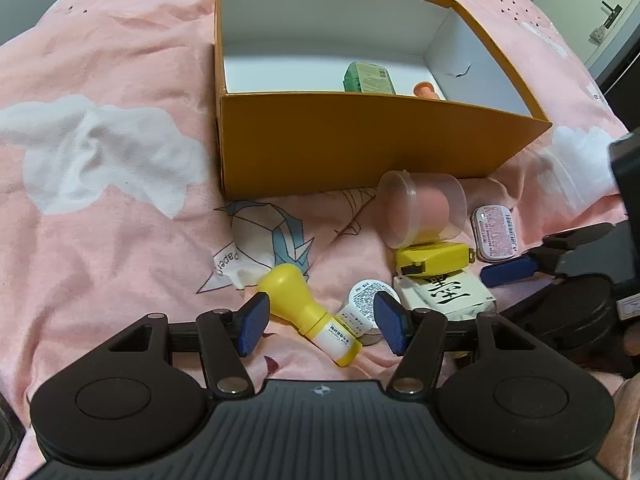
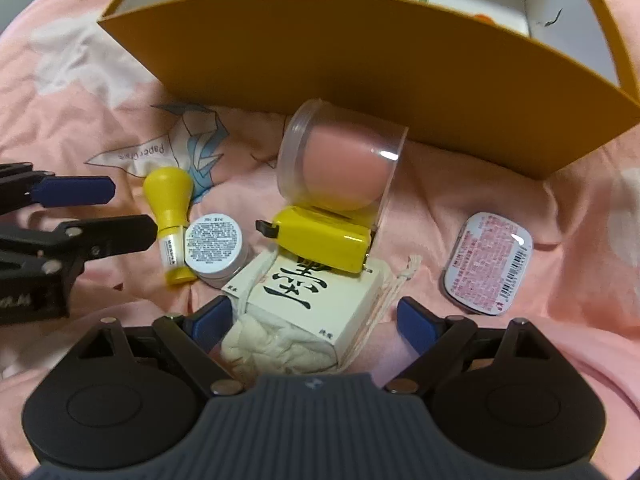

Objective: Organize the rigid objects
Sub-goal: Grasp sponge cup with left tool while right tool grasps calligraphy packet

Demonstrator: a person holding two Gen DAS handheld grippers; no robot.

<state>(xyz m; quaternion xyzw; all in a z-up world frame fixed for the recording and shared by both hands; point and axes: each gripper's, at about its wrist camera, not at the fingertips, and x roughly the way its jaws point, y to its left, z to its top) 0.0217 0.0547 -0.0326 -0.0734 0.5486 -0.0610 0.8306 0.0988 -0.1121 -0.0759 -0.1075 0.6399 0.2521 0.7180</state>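
Left wrist view looks down on the yellow bottle (image 1: 308,312) lying on its side on the pink bedspread (image 1: 100,220), between the spread blue pads of the left tool (image 1: 322,322), which is released and grips nothing. A small round white jar (image 1: 362,306) touches the bottle's capped end. Beyond them lie a yellow tape measure (image 1: 434,260), a white carton with black lettering (image 1: 444,292) and a clear tub with a pink sponge inside (image 1: 424,208), tipped on its side against the tape measure. A flat tin with a pink label (image 1: 496,232) lies just to their right.

Only this view sees well into the orange box (image 1: 360,144), where a green packet (image 1: 368,78) and an orange-topped item (image 1: 426,90) rest on the white floor.

Right wrist view shows what the other cannot: the carton (image 2: 316,304) sits between the wide-open pads of the right tool (image 2: 316,322), also released, and rests on a crumpled cream drawstring pouch (image 2: 276,348). The tape measure (image 2: 324,240) overlaps the carton's far edge. The left tool (image 2: 92,212) enters from the left beside the bottle (image 2: 170,208).
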